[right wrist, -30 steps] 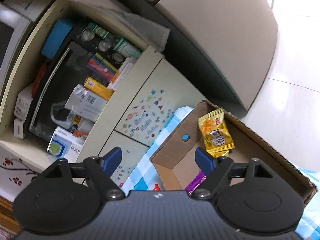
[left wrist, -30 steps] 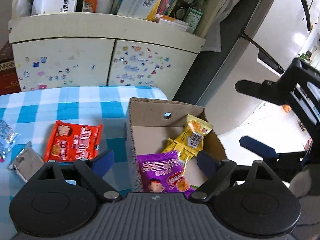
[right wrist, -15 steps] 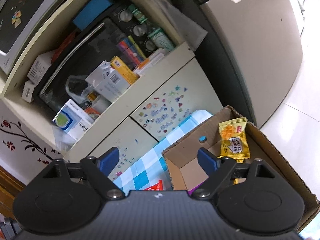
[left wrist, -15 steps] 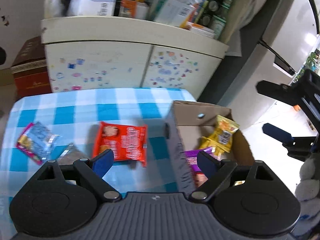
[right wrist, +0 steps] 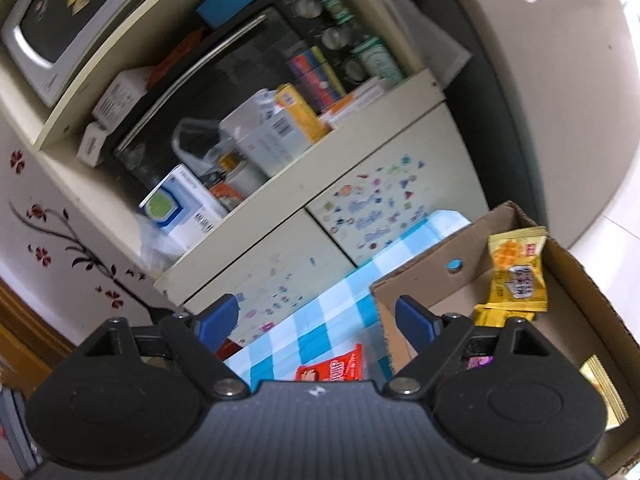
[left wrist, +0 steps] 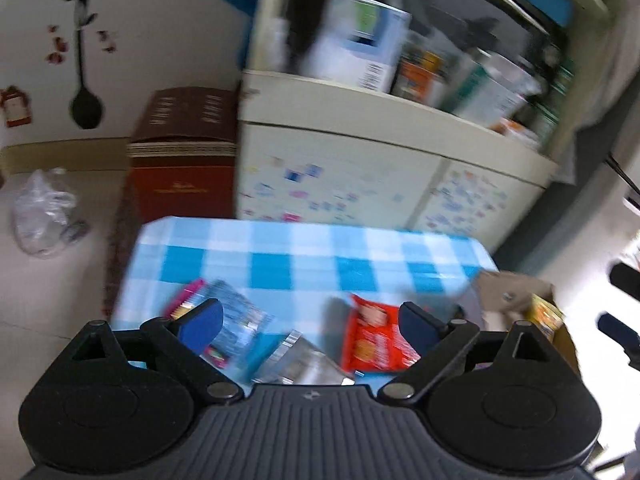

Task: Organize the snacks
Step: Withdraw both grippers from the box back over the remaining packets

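Since a second ago the left wrist view has swung away from the cardboard box (left wrist: 516, 300) toward the other end of the table, so the box now sits at the right edge and a dark red carton (left wrist: 182, 152) on the floor by the wall has come into sight. The right wrist view has rolled and now takes in more of the shelving.

The cream cabinet (right wrist: 304, 248) with sticker-covered doors stands behind the table, its open shelf crowded with boxes and bottles. A microwave (right wrist: 60, 20) sits on its upper shelf. The blue-and-white checked tablecloth (left wrist: 304, 256) covers the table, and the cardboard box rests at its end nearest the cabinet's right door.

The left gripper (left wrist: 310, 320) hangs above the cloth with nothing between its blue pads; its jaws have just been opening and stand wide apart. The right gripper (right wrist: 316, 316) is also empty, jaws spread, held above the box's near corner.

On the cloth lie a red snack packet (left wrist: 372, 340), a silvery packet (left wrist: 300, 360) just left of it, and a blue-and-pink packet (left wrist: 228, 328) further left, all blurred. Inside the box, yellow wafer packets (right wrist: 516, 272) lean against the far wall, and a sliver of a purple packet (right wrist: 480, 361) shows behind the right gripper's finger.
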Motion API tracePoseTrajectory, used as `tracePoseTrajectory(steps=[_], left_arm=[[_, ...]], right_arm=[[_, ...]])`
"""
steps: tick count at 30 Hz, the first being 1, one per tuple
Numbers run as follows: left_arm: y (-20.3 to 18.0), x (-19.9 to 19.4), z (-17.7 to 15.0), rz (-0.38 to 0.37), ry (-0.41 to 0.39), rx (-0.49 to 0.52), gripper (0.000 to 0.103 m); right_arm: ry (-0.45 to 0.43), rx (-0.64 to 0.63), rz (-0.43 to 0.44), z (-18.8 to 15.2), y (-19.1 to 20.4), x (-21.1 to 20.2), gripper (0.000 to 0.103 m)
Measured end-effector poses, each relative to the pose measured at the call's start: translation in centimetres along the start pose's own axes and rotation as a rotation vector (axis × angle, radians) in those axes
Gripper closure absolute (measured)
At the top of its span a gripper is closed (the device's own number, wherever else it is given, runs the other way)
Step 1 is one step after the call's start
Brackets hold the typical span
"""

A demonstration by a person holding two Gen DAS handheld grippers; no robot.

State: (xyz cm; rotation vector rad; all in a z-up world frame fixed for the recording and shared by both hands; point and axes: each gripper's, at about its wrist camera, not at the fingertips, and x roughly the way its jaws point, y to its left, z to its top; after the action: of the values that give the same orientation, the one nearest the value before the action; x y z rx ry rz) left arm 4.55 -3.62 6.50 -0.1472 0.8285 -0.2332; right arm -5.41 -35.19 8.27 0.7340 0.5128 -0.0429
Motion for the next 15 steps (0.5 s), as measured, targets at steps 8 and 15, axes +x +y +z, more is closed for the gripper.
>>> tracePoseTrajectory(steps=[8, 15], left_arm=[[4.5, 0.9, 0.7, 0.082, 0.004, -0.108, 0.006], [7.5, 2.1, 0.6, 0.138, 0.016, -0.162, 0.005]], right_arm=[[0.025, -0.022, 0.031, -0.8, 1.1, 0.7, 0.014], [0.063, -0.033, 0.046, -1.7, 1.7, 1.9, 0.013]])
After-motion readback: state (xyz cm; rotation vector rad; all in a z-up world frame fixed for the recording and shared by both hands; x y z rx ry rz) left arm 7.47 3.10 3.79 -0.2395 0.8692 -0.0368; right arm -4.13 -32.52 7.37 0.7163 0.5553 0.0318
